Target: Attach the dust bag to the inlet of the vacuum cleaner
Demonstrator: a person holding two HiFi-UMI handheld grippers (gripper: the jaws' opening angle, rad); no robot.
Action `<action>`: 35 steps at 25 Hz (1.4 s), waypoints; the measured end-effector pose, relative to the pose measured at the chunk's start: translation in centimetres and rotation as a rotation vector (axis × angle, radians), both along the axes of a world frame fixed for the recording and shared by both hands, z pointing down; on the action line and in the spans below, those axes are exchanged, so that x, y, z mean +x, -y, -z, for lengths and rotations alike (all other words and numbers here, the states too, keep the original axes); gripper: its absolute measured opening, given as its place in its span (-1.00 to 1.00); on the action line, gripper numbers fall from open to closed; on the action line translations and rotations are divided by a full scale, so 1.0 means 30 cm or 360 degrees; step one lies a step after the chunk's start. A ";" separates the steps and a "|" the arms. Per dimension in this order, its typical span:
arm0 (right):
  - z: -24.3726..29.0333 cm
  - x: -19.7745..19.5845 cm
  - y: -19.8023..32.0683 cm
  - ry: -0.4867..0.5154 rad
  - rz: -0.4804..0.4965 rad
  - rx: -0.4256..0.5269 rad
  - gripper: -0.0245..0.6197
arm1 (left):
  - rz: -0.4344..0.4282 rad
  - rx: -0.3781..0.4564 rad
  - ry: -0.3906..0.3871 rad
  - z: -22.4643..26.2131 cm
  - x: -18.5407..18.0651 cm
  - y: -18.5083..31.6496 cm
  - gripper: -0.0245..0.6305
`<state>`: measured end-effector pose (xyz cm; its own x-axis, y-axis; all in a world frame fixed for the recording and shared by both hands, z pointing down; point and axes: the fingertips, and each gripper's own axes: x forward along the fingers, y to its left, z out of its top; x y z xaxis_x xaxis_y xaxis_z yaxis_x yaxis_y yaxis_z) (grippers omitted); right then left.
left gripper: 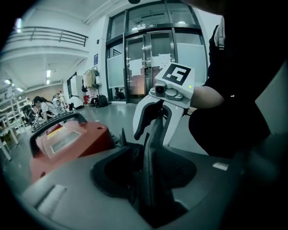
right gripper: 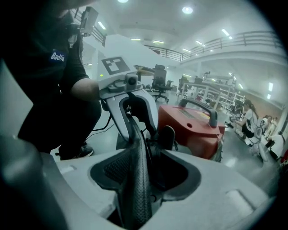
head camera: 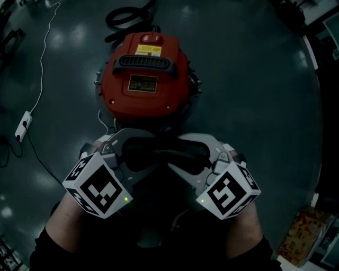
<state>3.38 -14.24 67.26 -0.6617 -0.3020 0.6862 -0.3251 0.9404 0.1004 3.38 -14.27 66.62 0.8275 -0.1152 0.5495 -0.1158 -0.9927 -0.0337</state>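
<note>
1. So, the red vacuum cleaner (head camera: pixel 145 84) sat on the dark floor (head camera: pixel 254 79). Its black carry handle (head camera: pixel 145 62) and yellow label (head camera: pixel 148 50) faced up, and a black hose (head camera: pixel 130 16) was coiled behind it.
2. The left gripper (head camera: pixel 135 153) and right gripper (head camera: pixel 193 156) faced each other, nose to nose, just on the near side of the vacuum cleaner.
3. The dust bag (head camera: pixel 164 153) was the dark thing between the two grippers, right beside the vacuum's near edge. I couldn't make out the inlet anywhere.
4. In the left gripper view the jaws were spread wide. A black dimpled edge of the bag stood upright in the gap, and the pads weren't squeezing it.
5. Same deal in the right gripper view: jaws wide apart, with that textured edge standing loose between them, not clamped.
6. Off to the left, a white power strip (head camera: pixel 24 126) on its cable lay on the floor, well apart from everything else.
</note>
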 end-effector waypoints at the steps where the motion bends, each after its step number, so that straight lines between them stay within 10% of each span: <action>1: 0.002 0.001 -0.004 0.0003 -0.0002 -0.0014 -0.30 | 0.0003 -0.0010 -0.0011 0.012 0.000 -0.002 -0.37; 16: 0.370 0.044 -0.161 0.0105 -0.0243 -0.0143 -0.24 | 0.0145 -0.0226 -0.0076 0.357 0.015 -0.124 -0.37; 35: 1.444 -0.074 -0.699 0.0237 -0.0141 -0.0197 -0.42 | 0.0399 -0.0228 -0.0055 1.524 -0.157 -0.609 -0.55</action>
<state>1.16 6.73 23.93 -0.7332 -0.2828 0.6184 -0.4094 0.9097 -0.0694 -1.33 4.01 20.90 0.8015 -0.2417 0.5470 -0.3570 -0.9272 0.1133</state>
